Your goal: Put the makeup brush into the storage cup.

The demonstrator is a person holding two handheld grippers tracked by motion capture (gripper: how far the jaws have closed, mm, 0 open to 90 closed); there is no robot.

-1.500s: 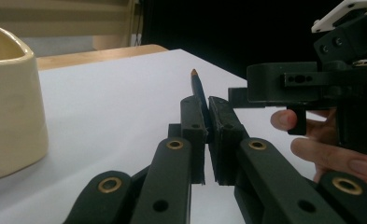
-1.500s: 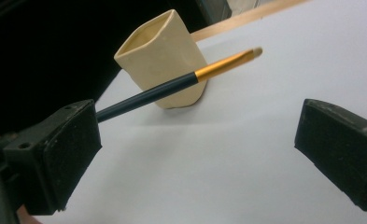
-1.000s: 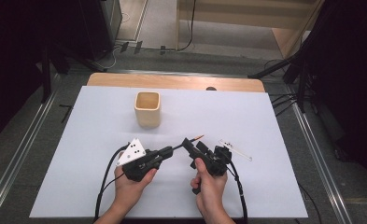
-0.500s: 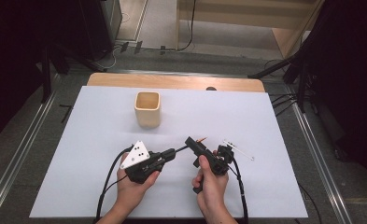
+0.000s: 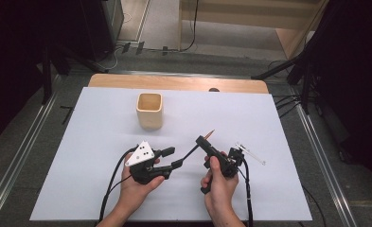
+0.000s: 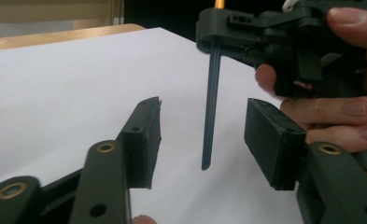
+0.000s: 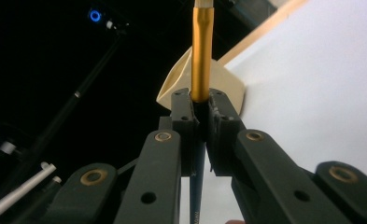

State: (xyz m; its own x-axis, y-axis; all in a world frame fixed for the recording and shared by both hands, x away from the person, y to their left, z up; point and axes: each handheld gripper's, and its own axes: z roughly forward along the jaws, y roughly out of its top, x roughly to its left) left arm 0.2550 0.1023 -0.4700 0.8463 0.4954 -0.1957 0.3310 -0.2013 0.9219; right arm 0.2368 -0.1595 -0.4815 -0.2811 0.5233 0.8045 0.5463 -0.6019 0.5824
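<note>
My right gripper (image 5: 203, 141) sits closed on a paintbrush (image 5: 193, 150), its jaws having just been closing, with the brush handle between them. In the right gripper view the 2 pads clamp the brush (image 7: 201, 60) right where the gold ferrule meets the dark handle; the ferrule stands up past the jaw tips, the handle runs down between the jaw arms. The bristle end is cut off at the top edge there, so I cannot describe it.

My left gripper (image 5: 170, 158) has just been opening, and its jaws stand apart. In the left gripper view the dark blue handle (image 6: 211, 107) hangs between my 2 pads, touching neither; its butt end is free in the gap, above the white sheet.

From the high view, the brush runs slantwise between my 2 hands, the orange-tipped end pointing up and away toward the far side, the handle end reaching down toward the left jaws. Both hands are low at the near edge of the white table cover (image 5: 269, 123), close together.

A tan square cup (image 5: 150, 110) stands upright farther back on the cover, well apart from both grippers. It also shows behind the ferrule in the right gripper view. A thin white stick (image 5: 251, 153) lies on the cover just to the right of my right hand (image 5: 219, 182).
</note>
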